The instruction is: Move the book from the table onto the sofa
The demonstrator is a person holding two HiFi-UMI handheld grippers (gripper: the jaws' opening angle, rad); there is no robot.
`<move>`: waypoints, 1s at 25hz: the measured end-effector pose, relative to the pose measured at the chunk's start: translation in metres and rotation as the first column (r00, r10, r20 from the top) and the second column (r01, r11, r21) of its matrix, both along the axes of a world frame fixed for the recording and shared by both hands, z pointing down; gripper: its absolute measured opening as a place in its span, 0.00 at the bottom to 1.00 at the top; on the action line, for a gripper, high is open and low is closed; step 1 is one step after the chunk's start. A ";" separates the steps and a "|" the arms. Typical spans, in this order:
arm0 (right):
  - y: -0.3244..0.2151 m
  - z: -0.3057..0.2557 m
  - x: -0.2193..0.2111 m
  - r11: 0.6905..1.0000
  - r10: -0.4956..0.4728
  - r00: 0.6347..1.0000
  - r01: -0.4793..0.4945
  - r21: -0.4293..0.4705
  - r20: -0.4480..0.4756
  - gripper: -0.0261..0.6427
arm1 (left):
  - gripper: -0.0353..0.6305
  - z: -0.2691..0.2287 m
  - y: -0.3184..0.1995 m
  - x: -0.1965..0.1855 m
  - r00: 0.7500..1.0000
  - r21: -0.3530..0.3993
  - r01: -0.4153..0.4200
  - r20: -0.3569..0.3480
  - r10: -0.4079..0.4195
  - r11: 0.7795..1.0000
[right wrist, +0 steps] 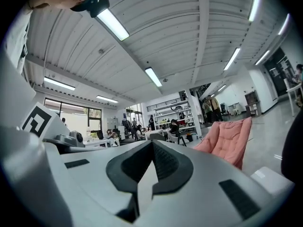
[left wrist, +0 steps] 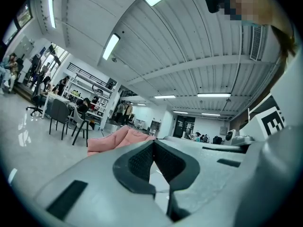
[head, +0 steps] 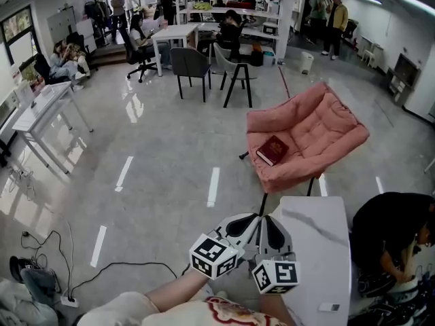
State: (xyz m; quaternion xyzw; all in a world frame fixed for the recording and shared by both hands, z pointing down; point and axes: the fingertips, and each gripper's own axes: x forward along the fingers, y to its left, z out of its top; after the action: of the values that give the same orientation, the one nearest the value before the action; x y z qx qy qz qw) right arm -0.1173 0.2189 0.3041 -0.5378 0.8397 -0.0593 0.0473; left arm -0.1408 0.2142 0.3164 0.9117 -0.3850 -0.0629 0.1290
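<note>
The book (head: 272, 150) lies flat on the sofa (head: 326, 124) seat, at 12 o'clock from both grippers. Left gripper (left wrist: 153, 144) and right gripper (right wrist: 152, 143): jaws pressed together, nothing held, at the counter's (head: 319, 243) 9 o'clock edge.

Open-plan office: people seated at desks (head: 175, 32), shelving (head: 231, 9) behind
</note>
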 end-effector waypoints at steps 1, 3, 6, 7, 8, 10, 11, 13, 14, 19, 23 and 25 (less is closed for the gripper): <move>0.003 -0.004 -0.001 1.000 -0.002 1.000 0.002 0.009 -0.003 0.04 | 0.06 -0.002 0.003 0.000 1.000 0.004 -0.002 0.000 0.002 1.000; 0.009 -0.008 -0.003 1.000 -0.004 1.000 0.004 0.019 -0.008 0.04 | 0.06 -0.006 0.008 -0.002 1.000 0.013 -0.005 0.004 0.005 1.000; 0.015 -0.011 -0.009 1.000 -0.001 1.000 0.001 0.018 0.001 0.04 | 0.06 -0.009 0.015 -0.008 1.000 0.014 -0.008 0.014 0.008 1.000; 0.017 -0.011 -0.012 1.000 -0.002 1.000 0.002 0.020 0.003 0.04 | 0.06 -0.010 0.017 -0.011 1.000 0.020 -0.006 0.017 0.005 1.000; 0.018 -0.012 -0.015 1.000 -0.004 1.000 0.003 0.022 0.003 0.04 | 0.06 -0.011 0.018 -0.015 1.000 0.027 -0.001 0.023 0.000 1.000; 0.020 -0.012 -0.025 1.000 -0.013 1.000 0.014 0.023 -0.006 0.04 | 0.06 -0.012 0.019 -0.024 0.999 0.045 0.016 0.040 -0.018 0.999; 0.022 -0.012 -0.030 1.000 -0.021 1.000 0.021 0.023 -0.011 0.04 | 0.06 -0.013 0.020 -0.028 0.999 0.050 0.025 0.045 -0.027 0.998; 0.027 -0.013 -0.038 0.999 -0.029 0.999 0.030 0.028 -0.017 0.04 | 0.06 -0.014 0.021 -0.035 0.998 0.055 0.032 0.043 -0.035 0.998; 0.029 -0.014 -0.041 0.999 -0.029 0.999 0.030 0.032 -0.019 0.04 | 0.06 -0.015 0.022 -0.038 0.999 0.056 0.034 0.040 -0.036 0.998; 0.032 -0.018 -0.047 0.999 -0.030 0.999 0.032 0.041 -0.028 0.04 | 0.06 -0.019 0.025 -0.044 0.999 0.062 0.035 0.034 -0.037 0.997; 0.032 -0.018 -0.052 0.999 -0.032 0.999 0.033 0.040 -0.030 0.04 | 0.06 -0.018 0.026 -0.049 0.999 0.057 0.034 0.027 -0.036 0.998; 0.034 -0.017 -0.055 0.999 -0.032 0.999 0.033 0.038 -0.032 0.04 | 0.06 -0.017 0.029 -0.052 0.999 0.055 0.034 0.023 -0.036 0.998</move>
State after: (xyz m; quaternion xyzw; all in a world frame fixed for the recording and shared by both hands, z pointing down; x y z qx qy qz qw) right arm -0.1725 0.2534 0.2870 -0.5238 0.8500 -0.0354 0.0437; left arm -0.1932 0.2427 0.2995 0.9086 -0.4007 -0.0646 0.0984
